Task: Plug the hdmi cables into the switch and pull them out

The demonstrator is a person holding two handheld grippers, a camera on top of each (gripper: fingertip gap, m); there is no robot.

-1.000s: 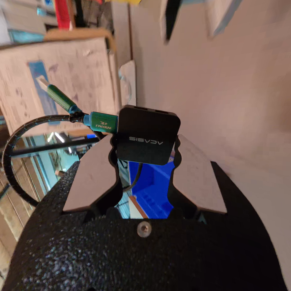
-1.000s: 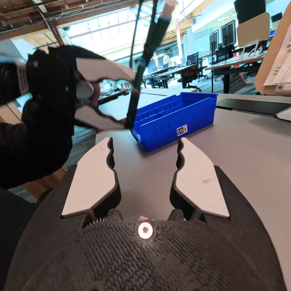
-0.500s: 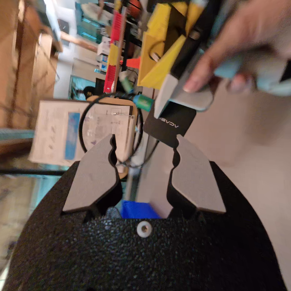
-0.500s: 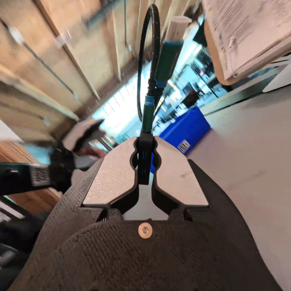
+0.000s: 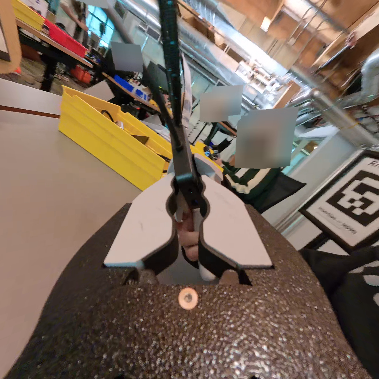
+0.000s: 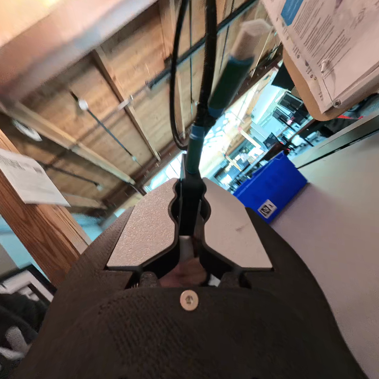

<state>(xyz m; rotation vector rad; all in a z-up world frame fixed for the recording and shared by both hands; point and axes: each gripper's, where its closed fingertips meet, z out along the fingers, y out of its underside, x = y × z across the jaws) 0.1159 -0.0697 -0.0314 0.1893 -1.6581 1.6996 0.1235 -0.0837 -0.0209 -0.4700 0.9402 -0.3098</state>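
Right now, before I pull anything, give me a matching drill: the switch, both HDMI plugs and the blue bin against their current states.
Things:
1. HDMI switch
2. lower green HDMI plug
3. upper green HDMI plug
4. blue bin

States:
A. resting on the table
B. clamped between the jaws of the right gripper
C. seated in the switch
D. loose, in no port

Pairs: 1-B, 2-C, 3-D, 4-A
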